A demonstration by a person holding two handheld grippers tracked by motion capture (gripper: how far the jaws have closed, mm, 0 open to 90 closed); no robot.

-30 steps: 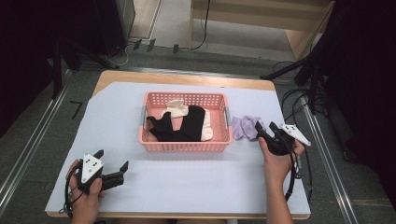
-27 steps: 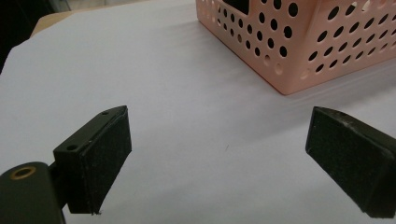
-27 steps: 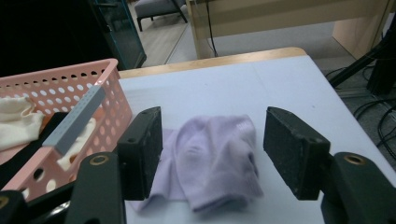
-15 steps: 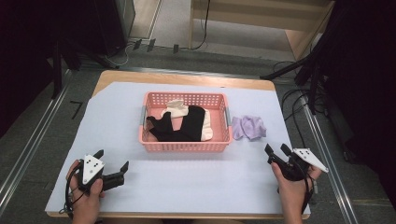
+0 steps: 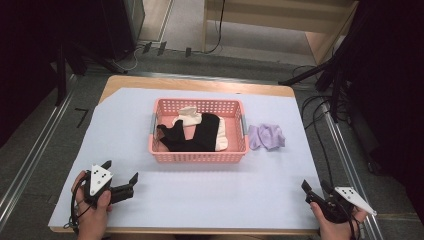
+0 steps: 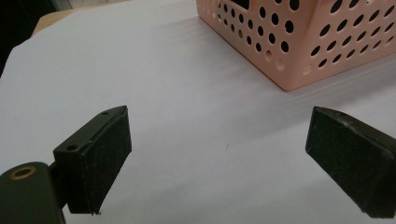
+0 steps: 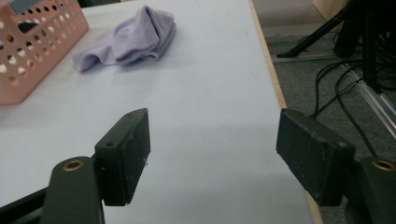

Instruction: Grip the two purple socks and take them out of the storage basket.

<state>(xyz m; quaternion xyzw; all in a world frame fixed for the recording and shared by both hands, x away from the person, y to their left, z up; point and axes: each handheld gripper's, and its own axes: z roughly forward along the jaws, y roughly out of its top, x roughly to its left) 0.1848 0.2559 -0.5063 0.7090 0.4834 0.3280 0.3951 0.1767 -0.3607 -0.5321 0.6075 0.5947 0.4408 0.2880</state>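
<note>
High view, from left to right: the left gripper [image 5: 120, 181] rests at seven o'clock on the counter [image 5: 200, 195] with fingers spread and empty, the pink basket [image 5: 200, 155] of black and cream garments sits at centre, a lilac cloth [image 5: 267, 136] lies crumpled just beside the basket at three o'clock, and the right gripper [image 5: 317, 191] waits at five o'clock, fingers likewise apart and empty. That cloth looks light, soft and limp, so I judge a pinch on a raised fold would hold best.
</note>
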